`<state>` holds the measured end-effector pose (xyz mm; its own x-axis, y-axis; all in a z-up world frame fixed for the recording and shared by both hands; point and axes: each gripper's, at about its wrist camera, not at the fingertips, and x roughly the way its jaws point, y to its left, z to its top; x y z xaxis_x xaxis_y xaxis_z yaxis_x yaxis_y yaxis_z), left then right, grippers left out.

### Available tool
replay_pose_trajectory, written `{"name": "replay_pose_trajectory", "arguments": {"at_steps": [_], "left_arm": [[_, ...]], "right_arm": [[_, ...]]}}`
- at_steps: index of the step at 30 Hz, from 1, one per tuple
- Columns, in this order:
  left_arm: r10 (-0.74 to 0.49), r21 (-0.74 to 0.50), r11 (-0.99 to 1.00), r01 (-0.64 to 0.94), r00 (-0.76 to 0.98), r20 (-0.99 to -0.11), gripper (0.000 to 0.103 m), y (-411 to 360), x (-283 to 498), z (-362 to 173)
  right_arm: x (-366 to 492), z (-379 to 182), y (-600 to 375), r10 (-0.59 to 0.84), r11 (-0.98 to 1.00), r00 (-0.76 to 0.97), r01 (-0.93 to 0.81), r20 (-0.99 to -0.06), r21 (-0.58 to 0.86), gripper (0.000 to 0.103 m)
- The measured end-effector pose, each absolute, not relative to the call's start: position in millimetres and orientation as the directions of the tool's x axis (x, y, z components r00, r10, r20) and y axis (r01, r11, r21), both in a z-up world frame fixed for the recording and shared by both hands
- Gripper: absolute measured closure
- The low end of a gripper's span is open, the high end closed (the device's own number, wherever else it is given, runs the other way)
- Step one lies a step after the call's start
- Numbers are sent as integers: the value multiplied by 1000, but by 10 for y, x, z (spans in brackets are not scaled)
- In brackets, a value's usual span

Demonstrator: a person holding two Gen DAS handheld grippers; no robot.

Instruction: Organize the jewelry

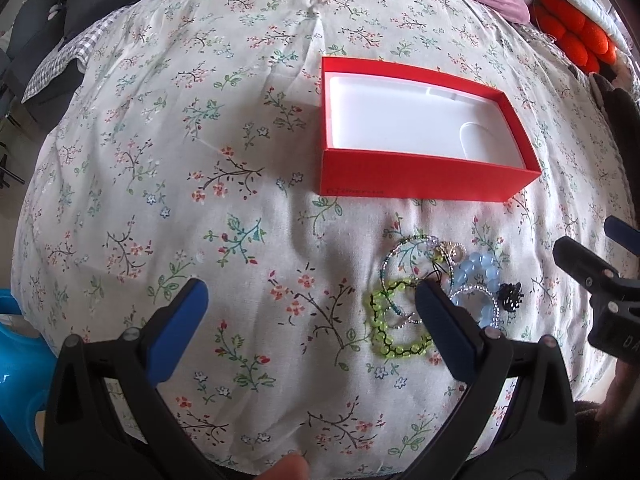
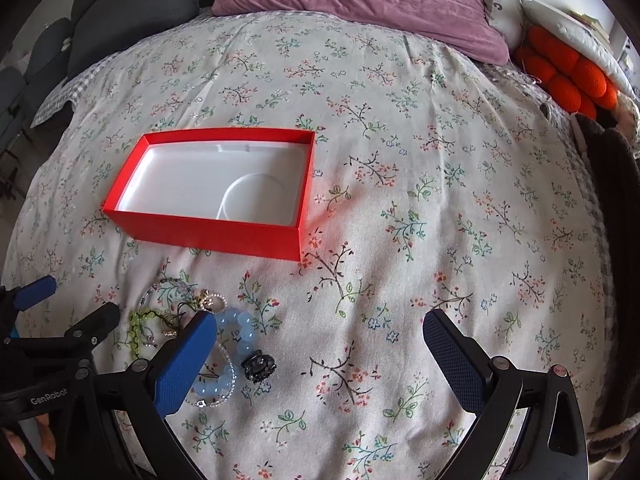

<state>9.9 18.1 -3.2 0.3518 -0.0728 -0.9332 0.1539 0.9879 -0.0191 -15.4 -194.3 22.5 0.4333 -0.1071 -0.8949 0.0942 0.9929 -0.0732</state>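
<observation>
In the left wrist view, the left tool [image 1: 312,296] hung over the floral bed cover [image 1: 160,160] with its two blue fingers spread wide and nothing between them. The jewelry pile [image 1: 440,292] lay on the cover just by the inner finger: a green beaded bracelet [image 1: 384,320], a light blue bead bracelet [image 1: 480,272] and a small black piece [image 1: 512,296]. The red box [image 1: 420,184] stood open behind the pile, its white inside bare. The right tool [image 1: 592,256] showed at the right edge.

In the right wrist view, the right tool [image 2: 320,332] was also wide apart and held nothing. The jewelry pile [image 2: 200,328] lay partly behind its left finger, in front of the red box [image 2: 216,236]. The left tool [image 2: 68,304] showed at the lower left. A purple pillow [image 2: 360,0] lay at the far end of the bed.
</observation>
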Motion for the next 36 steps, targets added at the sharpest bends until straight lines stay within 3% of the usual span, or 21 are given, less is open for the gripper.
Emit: {"name": "replay_pose_trajectory", "arguments": {"at_steps": [11, 16, 22, 27, 34, 36], "left_arm": [[-253, -218, 963, 160, 253, -934, 0, 402, 251, -136], [-372, -325, 916, 236, 199, -906, 14, 404, 182, -259], [-453, -373, 868, 328, 214, -865, 38, 312, 286, -248], [-434, -342, 862, 374, 197, -879, 53, 67, 413, -370], [-331, -220, 879, 423, 211, -920, 63, -224, 472, -422], [-323, -209, 878, 430, 212, -922, 75, -283, 484, -419]], "right_arm": [[-136, 161, -1993, 9, 1000, 413, 13, -911, 16, 0], [-185, 104, -1987, 130, 992, 388, -47, -912, 121, 6], [-207, 46, -1985, 174, 984, 362, -83, -916, 155, 21], [-132, -41, -2002, 161, 987, 337, -51, -928, 152, 38], [-5, -172, -1948, 173, 985, 306, -47, -936, 167, 52], [37, -236, -1899, 169, 986, 288, -52, -943, 161, 56]]}}
